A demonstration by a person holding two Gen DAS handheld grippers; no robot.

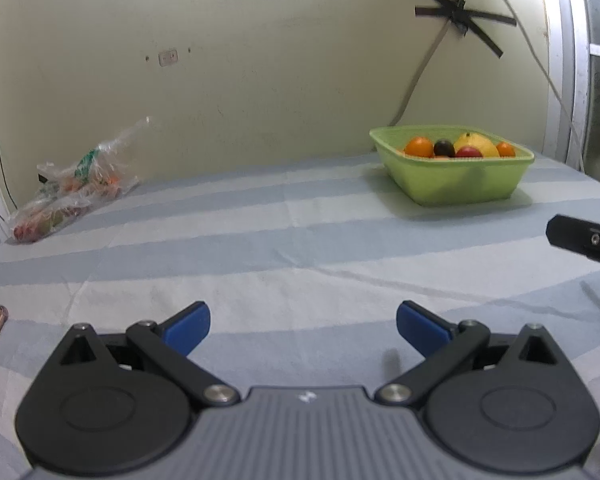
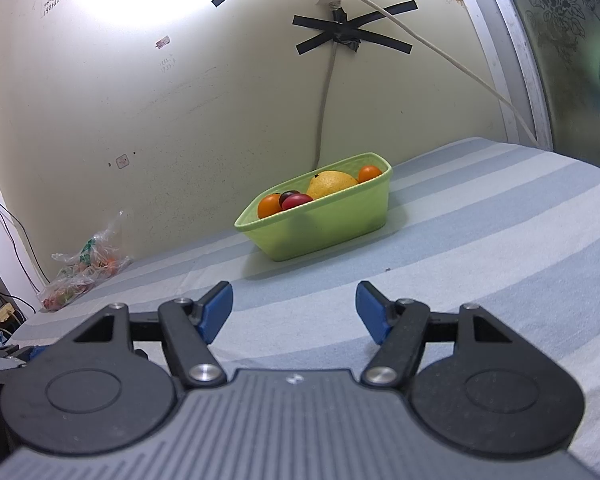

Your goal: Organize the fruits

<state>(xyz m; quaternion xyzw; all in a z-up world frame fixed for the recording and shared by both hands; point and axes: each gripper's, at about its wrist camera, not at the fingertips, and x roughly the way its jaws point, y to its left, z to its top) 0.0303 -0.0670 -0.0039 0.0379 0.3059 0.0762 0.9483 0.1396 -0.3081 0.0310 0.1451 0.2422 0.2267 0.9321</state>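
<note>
The left gripper [image 1: 303, 326] and right gripper [image 2: 294, 312] are hovering over the blue-and-white striped tabletop [image 1: 260, 248], blue-padded fingers [image 2: 216, 312] spread wide and gripping nothing. The light green plastic basket [image 2: 320, 226] is sitting well ahead near the wall, holding oranges [image 2: 269, 205], plums and a yellow fruit.

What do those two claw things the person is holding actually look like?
Both match. The left gripper and right gripper each have a grey ribbed body with a small white logo, two round black discs, black link arms with silver pins, and blue-padded jaws. No cables or sleeves are visible.
</note>
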